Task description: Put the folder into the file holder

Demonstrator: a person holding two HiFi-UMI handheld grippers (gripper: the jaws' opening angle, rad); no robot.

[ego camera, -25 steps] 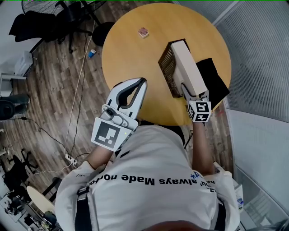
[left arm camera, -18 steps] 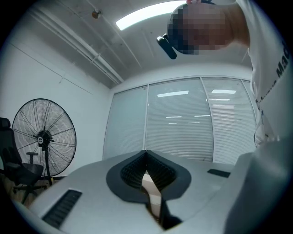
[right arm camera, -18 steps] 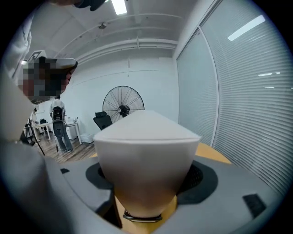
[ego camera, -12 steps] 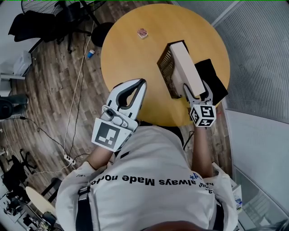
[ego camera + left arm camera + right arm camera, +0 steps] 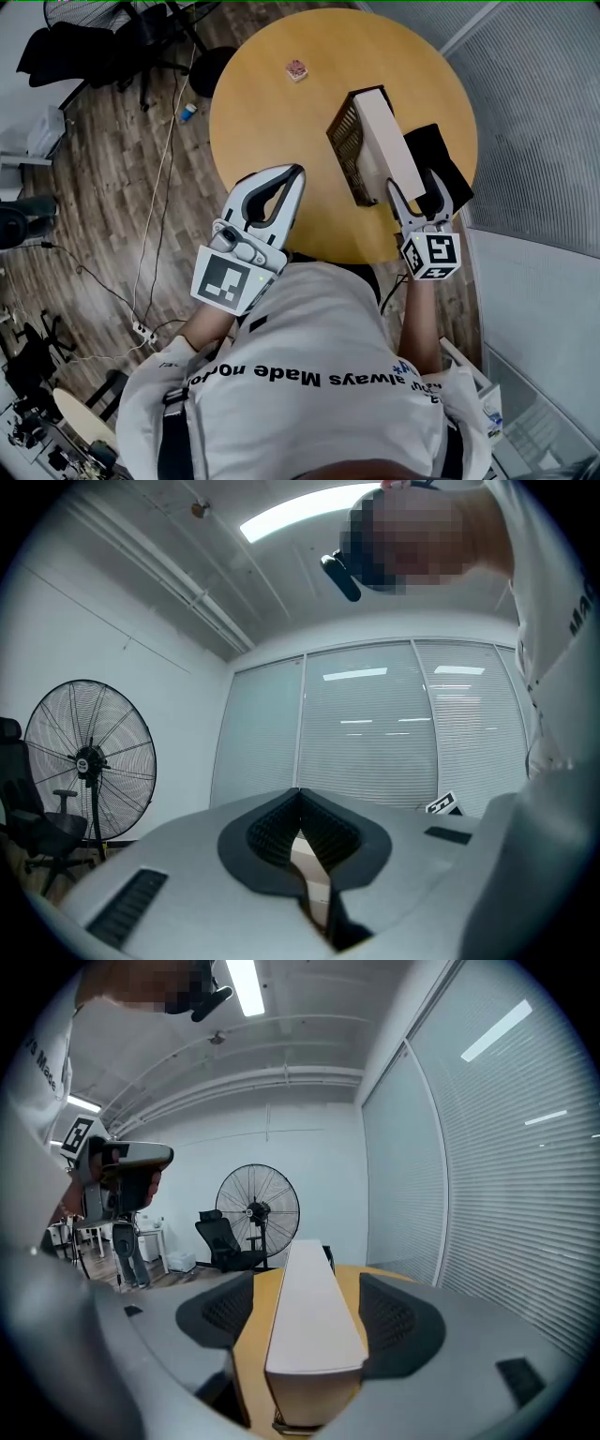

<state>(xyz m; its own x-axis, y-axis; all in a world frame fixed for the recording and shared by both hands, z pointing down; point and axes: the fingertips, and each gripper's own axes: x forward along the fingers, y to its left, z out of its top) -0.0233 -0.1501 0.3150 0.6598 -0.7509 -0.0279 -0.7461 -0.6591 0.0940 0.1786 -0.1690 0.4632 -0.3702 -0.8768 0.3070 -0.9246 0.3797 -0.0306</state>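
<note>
Left gripper (image 5: 296, 171): held nearest the body at the table edge, jaws pressed together, nothing between them. Right gripper (image 5: 412, 181): jaws spread wide and drawn back from the beige folder (image 5: 386, 141), which had been clamped a second before. Folder: left standing unsupported in the mesh file holder (image 5: 344, 139) on the round table (image 5: 272, 103). Placement judged complete.

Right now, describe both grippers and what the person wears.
Left gripper and right gripper: smooth light-grey shells, black ribbed pads, each carrying a white cube with black square markers. The person wears a white short-sleeved T-shirt with black lettering.
</note>
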